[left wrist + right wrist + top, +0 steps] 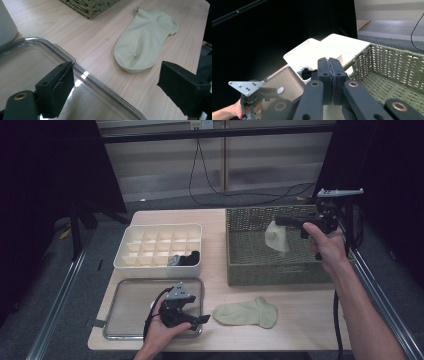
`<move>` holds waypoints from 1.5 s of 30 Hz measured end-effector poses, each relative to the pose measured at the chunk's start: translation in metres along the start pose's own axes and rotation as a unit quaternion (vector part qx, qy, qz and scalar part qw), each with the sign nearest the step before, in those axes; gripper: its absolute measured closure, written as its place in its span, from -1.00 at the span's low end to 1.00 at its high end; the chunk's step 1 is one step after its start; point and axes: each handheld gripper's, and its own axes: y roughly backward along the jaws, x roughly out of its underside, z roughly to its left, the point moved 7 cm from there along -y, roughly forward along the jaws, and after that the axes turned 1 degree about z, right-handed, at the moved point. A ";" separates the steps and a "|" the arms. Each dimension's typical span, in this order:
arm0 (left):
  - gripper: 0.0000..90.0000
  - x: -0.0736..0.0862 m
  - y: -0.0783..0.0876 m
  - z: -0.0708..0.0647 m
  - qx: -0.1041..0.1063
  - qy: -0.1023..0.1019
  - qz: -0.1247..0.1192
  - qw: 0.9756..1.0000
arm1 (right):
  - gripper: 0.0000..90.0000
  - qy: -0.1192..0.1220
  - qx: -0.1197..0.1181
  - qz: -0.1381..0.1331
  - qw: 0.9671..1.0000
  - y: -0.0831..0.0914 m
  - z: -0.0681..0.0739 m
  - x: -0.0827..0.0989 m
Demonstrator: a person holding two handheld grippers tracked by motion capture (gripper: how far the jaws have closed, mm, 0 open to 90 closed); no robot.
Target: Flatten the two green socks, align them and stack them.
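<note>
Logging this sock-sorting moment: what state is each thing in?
Right gripper: shut on pale sock, which hangs over the basket.
Left gripper: open, empty, over the tray.
Green sock: flat on table.
Divider box: dark socks in one cell.

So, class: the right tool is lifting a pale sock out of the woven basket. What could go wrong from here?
1. The right tool pinches just the top of the hanging pale sock; it may slip back into the woven basket.
2. The dangling sock could snag on the basket's rim as it crosses.
3. The left tool sits open by the tray, not holding the green sock, which could be swept aside.
</note>
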 end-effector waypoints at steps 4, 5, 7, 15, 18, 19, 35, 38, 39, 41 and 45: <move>-0.71 0.000 -0.001 0.000 0.001 -0.003 0.002 1.000 | 0.99 0.004 -0.006 -0.005 1.000 0.006 0.008 -0.003; -0.71 0.000 -0.001 0.000 0.002 -0.004 0.002 1.000 | 0.99 0.006 -0.008 -0.006 1.000 0.007 0.010 -0.003; -0.71 -0.001 -0.002 -0.001 0.003 -0.004 0.002 1.000 | 0.99 0.014 -0.005 -0.013 1.000 0.010 0.014 -0.005; -0.71 -0.001 -0.003 -0.003 0.005 -0.007 0.004 1.000 | 0.99 0.027 -0.012 -0.026 0.999 0.021 0.033 -0.008; -0.72 -0.001 -0.003 -0.004 0.008 -0.008 0.002 1.000 | 0.99 0.030 -0.013 -0.027 0.999 0.026 0.038 -0.008; -0.72 -0.001 -0.003 -0.004 0.008 -0.008 0.002 1.000 | 0.99 0.032 -0.013 -0.029 0.999 0.028 0.041 -0.008; -0.69 -0.003 -0.005 -0.006 0.008 -0.012 0.000 1.000 | 0.99 0.039 -0.019 -0.032 0.999 0.043 0.068 0.005; -0.67 -0.003 -0.006 -0.006 0.003 -0.013 0.001 1.000 | 0.99 0.041 -0.023 -0.029 0.998 0.042 0.072 0.013; -0.68 -0.003 -0.007 -0.005 0.002 -0.012 0.001 1.000 | 0.99 0.041 -0.023 -0.028 0.999 0.042 0.074 0.016; -0.68 -0.004 -0.006 -0.006 0.003 -0.012 -0.002 1.000 | 0.99 0.043 -0.025 -0.025 0.998 0.042 0.077 0.023; -0.63 -0.005 -0.008 -0.008 0.004 -0.017 -0.004 1.000 | 0.99 0.042 -0.020 -0.011 0.999 0.042 0.078 0.041</move>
